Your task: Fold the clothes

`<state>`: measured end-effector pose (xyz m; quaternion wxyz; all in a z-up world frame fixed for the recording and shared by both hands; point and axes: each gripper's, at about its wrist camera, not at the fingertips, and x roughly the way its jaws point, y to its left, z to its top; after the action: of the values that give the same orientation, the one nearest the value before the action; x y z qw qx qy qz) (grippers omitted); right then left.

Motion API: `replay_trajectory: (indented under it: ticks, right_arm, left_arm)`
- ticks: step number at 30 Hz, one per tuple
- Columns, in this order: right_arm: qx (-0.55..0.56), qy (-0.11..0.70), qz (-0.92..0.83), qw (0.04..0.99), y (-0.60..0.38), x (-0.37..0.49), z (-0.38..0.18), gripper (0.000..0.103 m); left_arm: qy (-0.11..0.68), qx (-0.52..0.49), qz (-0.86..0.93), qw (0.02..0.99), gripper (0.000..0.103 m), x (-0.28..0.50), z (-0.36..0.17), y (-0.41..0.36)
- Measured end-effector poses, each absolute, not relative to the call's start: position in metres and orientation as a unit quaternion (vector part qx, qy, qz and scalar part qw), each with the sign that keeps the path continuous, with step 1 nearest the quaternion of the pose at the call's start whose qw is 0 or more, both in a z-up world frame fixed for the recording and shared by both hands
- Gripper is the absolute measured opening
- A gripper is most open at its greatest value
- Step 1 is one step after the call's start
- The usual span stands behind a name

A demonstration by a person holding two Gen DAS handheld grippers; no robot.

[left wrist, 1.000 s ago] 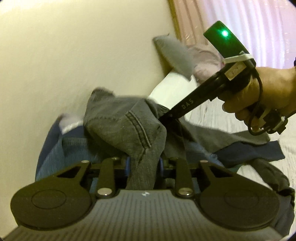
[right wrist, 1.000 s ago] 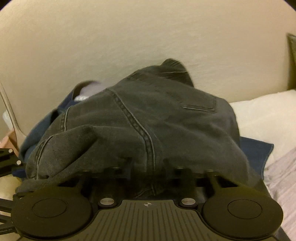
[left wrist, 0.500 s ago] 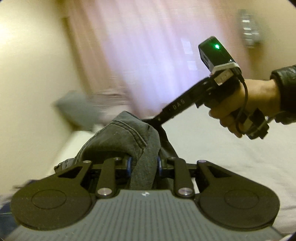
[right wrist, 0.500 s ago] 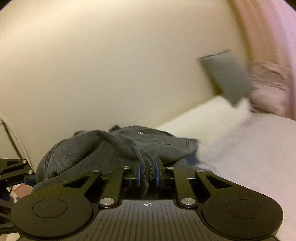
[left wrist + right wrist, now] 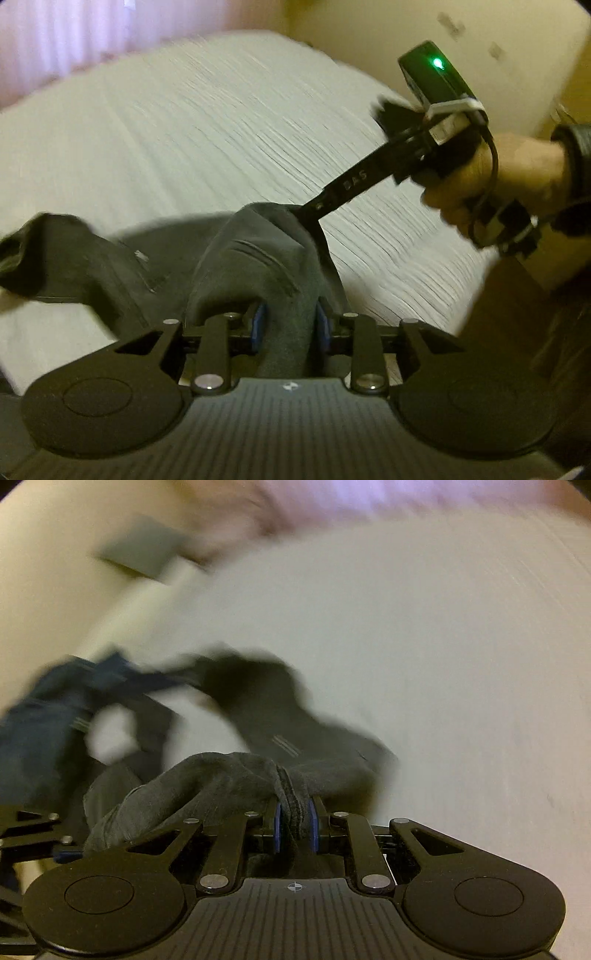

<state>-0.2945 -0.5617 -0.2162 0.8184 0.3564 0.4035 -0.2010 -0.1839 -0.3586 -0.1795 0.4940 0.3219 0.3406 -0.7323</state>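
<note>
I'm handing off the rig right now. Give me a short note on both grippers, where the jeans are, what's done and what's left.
Left gripper: shut on a fold of the grey jeans, though its fingers have just opened slightly.
Right gripper: shut on another bunched edge of the jeans.
Jeans: held over the white bedspread, one end trailing towards the blue clothes.
Done: jeans picked up.
Left: spread them flat, then fold. No fold made yet.

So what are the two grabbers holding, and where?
Both hold the dark grey jeans: the left gripper and right gripper each pinch a bunched fold of denim; which part is unclear.
</note>
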Motion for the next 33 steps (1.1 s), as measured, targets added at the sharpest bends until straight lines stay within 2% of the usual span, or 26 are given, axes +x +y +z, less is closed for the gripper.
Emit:
replay_trajectory:
  ticks: [2, 5, 6, 7, 8, 9, 13, 17, 20, 21, 22, 23, 25, 27, 29, 30, 33]
  right_arm:
    - [0.363, 0.432, -0.237, 0.791, -0.569, -0.341, -0.236, 0.014]
    - [0.353, 0.447, -0.273, 0.775, -0.568, -0.375, -0.240, 0.015]
    - [0.348, 0.445, -0.278, 0.777, -0.565, -0.373, -0.238, 0.023]
    - [0.337, 0.441, -0.277, 0.784, -0.561, -0.366, -0.235, 0.039]
    - [0.322, 0.434, -0.263, 0.799, -0.554, -0.355, -0.230, 0.076]
    - [0.307, 0.426, -0.249, 0.813, -0.547, -0.345, -0.226, 0.091]
    - [0.221, 0.432, -0.164, 0.859, -0.502, -0.284, -0.221, 0.091]
    - [0.076, 0.508, -0.061, 0.856, -0.431, -0.219, -0.249, 0.091]
    - [-0.085, 0.574, -0.025, 0.814, -0.382, -0.179, -0.293, 0.091]
    - [-0.135, 0.587, -0.024, 0.798, -0.374, -0.173, -0.310, 0.088]
    - [-0.170, 0.593, -0.030, 0.786, -0.372, -0.175, -0.323, 0.078]
    - [-0.150, 0.594, -0.041, 0.789, -0.379, -0.173, -0.320, 0.044]
    - [-0.107, 0.591, -0.066, 0.797, -0.393, -0.170, -0.311, 0.027]
    - [-0.021, 0.548, -0.113, 0.829, -0.412, -0.181, -0.271, 0.010]
    - [0.133, 0.481, -0.162, 0.851, -0.445, -0.210, -0.230, 0.007]
    - [0.190, 0.450, -0.189, 0.852, -0.462, -0.227, -0.215, 0.000]
    - [0.313, 0.337, -0.276, 0.844, -0.507, -0.309, -0.178, 0.000]
  left_arm:
    - [0.334, 0.337, -0.730, 0.492, 0.032, -0.201, -0.186, -0.361]
    - [0.364, 0.326, -0.710, 0.507, 0.044, -0.182, -0.188, -0.344]
    - [0.366, 0.331, -0.701, 0.516, 0.047, -0.172, -0.190, -0.340]
    - [0.367, 0.337, -0.690, 0.524, 0.049, -0.162, -0.193, -0.336]
    - [0.373, 0.341, -0.678, 0.534, 0.049, -0.152, -0.196, -0.330]
    - [0.379, 0.344, -0.665, 0.544, 0.049, -0.143, -0.200, -0.324]
    - [0.394, 0.354, -0.618, 0.580, 0.049, -0.106, -0.205, -0.303]
    - [0.400, 0.350, -0.592, 0.606, 0.052, -0.078, -0.195, -0.276]
    - [0.404, 0.347, -0.579, 0.618, 0.053, -0.060, -0.190, -0.259]
    - [0.404, 0.347, -0.578, 0.618, 0.053, -0.059, -0.189, -0.257]
    - [0.403, 0.348, -0.578, 0.618, 0.053, -0.057, -0.187, -0.257]
    - [0.403, 0.349, -0.578, 0.618, 0.053, -0.056, -0.186, -0.256]
    - [0.399, 0.341, -0.589, 0.615, 0.053, -0.053, -0.186, -0.256]
    - [0.398, 0.334, -0.603, 0.605, 0.053, -0.052, -0.193, -0.267]
    - [0.392, 0.332, -0.624, 0.589, 0.053, -0.058, -0.197, -0.280]
    - [0.389, 0.331, -0.634, 0.580, 0.053, -0.060, -0.199, -0.287]
    - [0.367, 0.336, -0.667, 0.554, 0.053, -0.085, -0.198, -0.313]
